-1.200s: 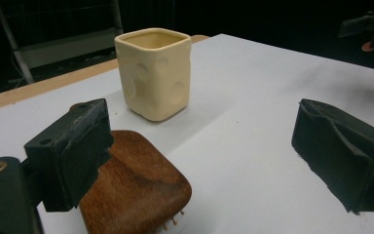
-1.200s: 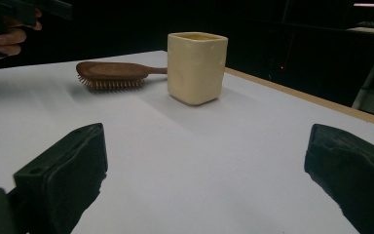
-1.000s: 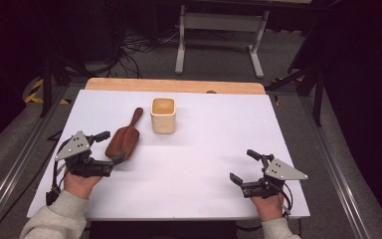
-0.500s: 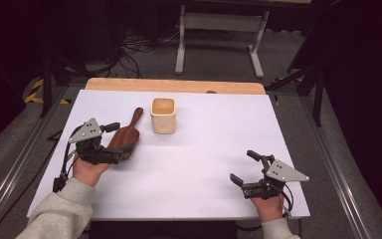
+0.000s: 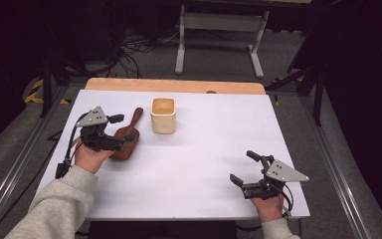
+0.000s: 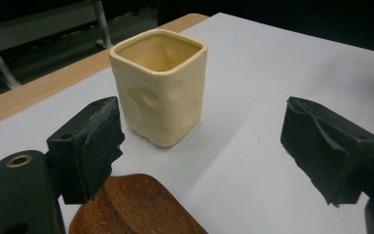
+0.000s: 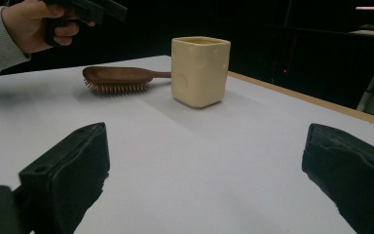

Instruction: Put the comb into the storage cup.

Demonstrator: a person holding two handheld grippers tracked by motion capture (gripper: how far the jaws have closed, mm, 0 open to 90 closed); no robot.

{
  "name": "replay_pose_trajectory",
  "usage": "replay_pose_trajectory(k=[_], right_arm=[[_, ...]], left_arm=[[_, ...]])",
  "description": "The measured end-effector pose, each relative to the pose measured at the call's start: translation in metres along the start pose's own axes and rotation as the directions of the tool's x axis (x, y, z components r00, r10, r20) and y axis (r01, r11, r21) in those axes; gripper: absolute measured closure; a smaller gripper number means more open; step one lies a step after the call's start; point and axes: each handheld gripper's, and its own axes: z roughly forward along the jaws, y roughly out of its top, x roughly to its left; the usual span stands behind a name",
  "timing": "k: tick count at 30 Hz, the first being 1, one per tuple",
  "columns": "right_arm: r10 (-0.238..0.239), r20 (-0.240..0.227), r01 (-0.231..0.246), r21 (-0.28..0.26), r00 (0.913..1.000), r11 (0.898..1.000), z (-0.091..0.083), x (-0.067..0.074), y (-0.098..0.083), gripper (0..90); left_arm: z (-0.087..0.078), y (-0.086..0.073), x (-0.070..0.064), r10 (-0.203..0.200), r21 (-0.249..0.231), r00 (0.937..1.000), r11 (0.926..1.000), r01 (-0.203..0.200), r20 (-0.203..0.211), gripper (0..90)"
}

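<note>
hairbrush [image 5: 127,141] lies bristles down on the white table [image 5: 204,164], left half, handle pointing toward the far edge, just left of the cream cup [image 5: 163,115]. they look close but apart. brush looks like solid wood: stiff, light, smooth and maybe a bit slick on the rounded back. best grab is probably across the narrow handle or the neck where the head tapers; the wide paddle would need near full jaw span and could squirt out. bristles give, so pressing down on it is fine.

left gripper [image 5: 113,133] is right over the brush head, jaws apart with nothing clamped; they've just been closing a little, but nothing sits between the pads. in the left gripper view the brush's wooden back [image 6: 136,207] is below the jaws and the cup [image 6: 159,85] straight ahead.

vs a second ago: left hand has moved up the table from the near-left area, and now sits over the brush head. brush and cup haven't shifted.

right gripper [image 5: 242,172] rests near the near right corner, jaws wide open, empty, unmoved.
</note>
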Motion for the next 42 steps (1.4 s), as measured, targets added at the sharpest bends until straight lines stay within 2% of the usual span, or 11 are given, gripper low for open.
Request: replay_pose_trajectory(k=[7, 14, 20, 23, 30, 35, 37, 42], right_arm=[[-0.001, -0.002, 0.001, 0.0, 1.0, 1.0, 0.0, -0.001, 0.0, 4.1], [0.0, -0.006, 0.0, -0.002, 1.0, 1.0, 0.0, -0.001, 0.0, 4.0], [-0.001, -0.009, 0.001, -0.002, 1.0, 1.0, 0.0, -0.001, -0.001, 4.2], [0.003, -0.011, -0.003, -0.001, 0.9999, 1.0, 0.0, -0.001, -0.001, 4.1], [0.005, -0.015, -0.005, -0.004, 0.9999, 1.0, 0.0, -0.001, -0.001, 4.3], [0.003, -0.018, -0.003, -0.003, 0.9998, 1.0, 0.0, -0.001, -0.001, 4.3], [0.005, -0.02, -0.005, -0.003, 0.9998, 1.0, 0.0, -0.001, -0.001, 4.3], [0.006, -0.022, -0.006, -0.003, 0.9997, 1.0, 0.0, -0.001, -0.002, 4.3]], left_arm=[[0.009, 0.007, 0.008, 0.014, 0.042, 0.9999, 0.999, -0.015, 0.007, 22.2], [0.018, 0.013, 0.016, 0.019, 0.053, 0.9996, 0.9984, -0.021, 0.023, 24.6], [0.03, 0.018, 0.025, 0.028, 0.094, 0.9995, 0.9951, -0.029, 0.01, 28.3], [0.036, 0.02, 0.031, 0.012, 0.102, 0.9999, 0.9947, -0.013, 0.01, 32.2], [0.045, 0.02, 0.037, 0.009, 0.141, 0.9999, 0.99, -0.011, 0.014, 43.8], [0.05, 0.018, 0.041, -0.001, 0.164, 0.9993, 0.9864, -0.005, 0.038, 55.3], [0.052, 0.017, 0.042, -0.001, 0.175, 0.9988, 0.9845, -0.008, 0.049, 62.5], [0.055, 0.016, 0.044, 0.003, 0.202, 0.9971, 0.9791, -0.018, 0.076, 86.9]])
